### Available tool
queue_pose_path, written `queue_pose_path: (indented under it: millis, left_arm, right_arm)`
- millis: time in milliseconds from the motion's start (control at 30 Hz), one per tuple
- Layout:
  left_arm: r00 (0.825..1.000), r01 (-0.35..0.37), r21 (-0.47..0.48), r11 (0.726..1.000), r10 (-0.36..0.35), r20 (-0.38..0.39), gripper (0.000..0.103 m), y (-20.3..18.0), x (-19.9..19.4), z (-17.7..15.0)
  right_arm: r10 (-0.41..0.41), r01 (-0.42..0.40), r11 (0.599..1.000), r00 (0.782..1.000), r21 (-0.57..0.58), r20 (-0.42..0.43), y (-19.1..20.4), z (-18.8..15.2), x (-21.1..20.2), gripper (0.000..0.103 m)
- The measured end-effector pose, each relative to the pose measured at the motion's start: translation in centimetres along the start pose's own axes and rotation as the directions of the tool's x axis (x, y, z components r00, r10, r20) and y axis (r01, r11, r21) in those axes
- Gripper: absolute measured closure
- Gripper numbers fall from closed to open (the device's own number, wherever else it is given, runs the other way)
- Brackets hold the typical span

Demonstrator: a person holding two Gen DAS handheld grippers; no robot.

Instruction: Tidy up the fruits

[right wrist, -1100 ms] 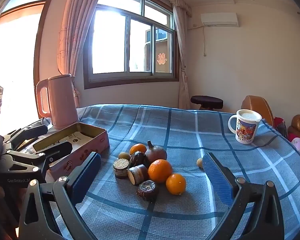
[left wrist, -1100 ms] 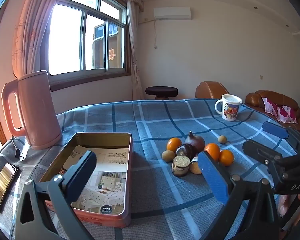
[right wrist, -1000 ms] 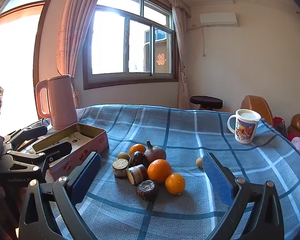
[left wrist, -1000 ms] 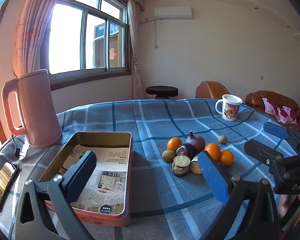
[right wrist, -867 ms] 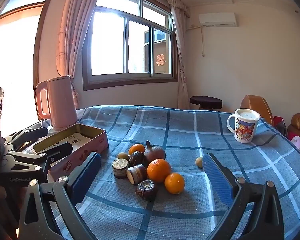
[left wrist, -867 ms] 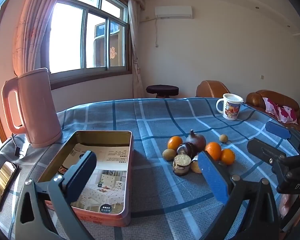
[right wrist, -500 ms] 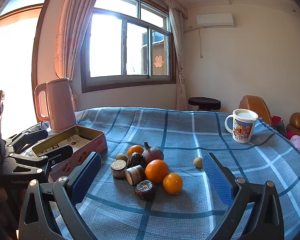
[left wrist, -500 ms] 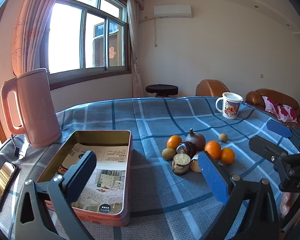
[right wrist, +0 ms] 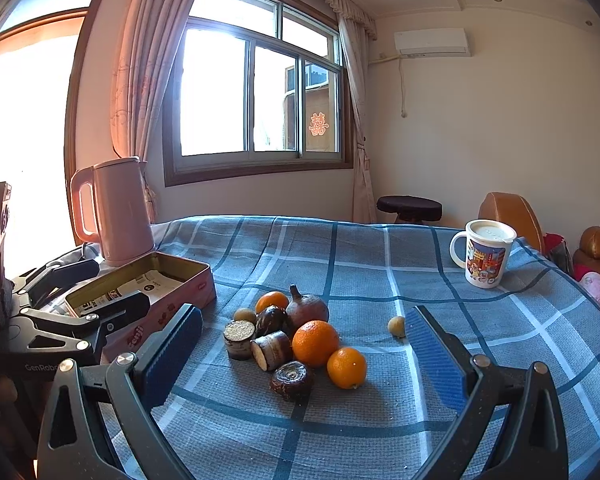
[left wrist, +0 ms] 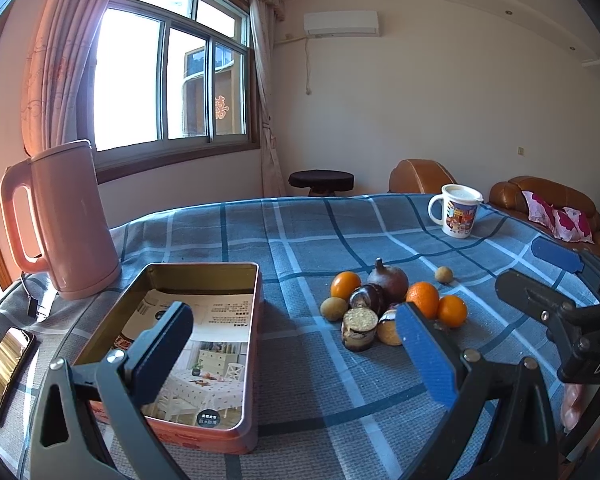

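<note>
A pile of fruit lies mid-table: three oranges, the biggest [right wrist: 315,343] in front, a dark pomegranate-like fruit [right wrist: 307,309], brown cut pieces [right wrist: 271,355], and small yellow-brown fruits. One small fruit [right wrist: 396,326] lies apart to the right. The pile also shows in the left wrist view [left wrist: 380,304]. An open pink tin [left wrist: 188,344] with a printed leaflet inside sits left of the pile. My left gripper [left wrist: 296,344] is open above the tin's near end. My right gripper [right wrist: 304,352] is open and empty, just short of the pile.
A pink kettle [left wrist: 66,220] stands behind the tin. A phone [left wrist: 4,364] lies at the table's left edge. A lidded printed mug [right wrist: 486,258] stands at the far right. The blue checked cloth [right wrist: 360,260] covers the table. A stool and sofas stand beyond.
Both grippers have crept slightly forward and tilted down a little; the fruit sits a bit lower and nearer in the right wrist view. Nothing was gripped or moved.
</note>
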State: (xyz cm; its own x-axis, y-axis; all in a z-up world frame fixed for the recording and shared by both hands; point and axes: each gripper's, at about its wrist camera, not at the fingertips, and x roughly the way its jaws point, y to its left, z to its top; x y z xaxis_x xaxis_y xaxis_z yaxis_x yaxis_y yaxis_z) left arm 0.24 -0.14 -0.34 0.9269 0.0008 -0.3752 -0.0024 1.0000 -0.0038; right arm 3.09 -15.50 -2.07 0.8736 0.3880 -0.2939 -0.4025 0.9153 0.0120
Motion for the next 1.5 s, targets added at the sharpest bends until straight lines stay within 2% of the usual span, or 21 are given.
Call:
queue_pose_path:
  millis: [1500]
  left_arm:
    - [1.000,0.000,0.014,1.000,0.000,-0.004,0.000,-0.37,-0.08,-0.34]
  right_arm:
    - [-0.016,0.017,0.999,1.000,0.039,-0.014,-0.81,-0.92,-0.01,0.001]
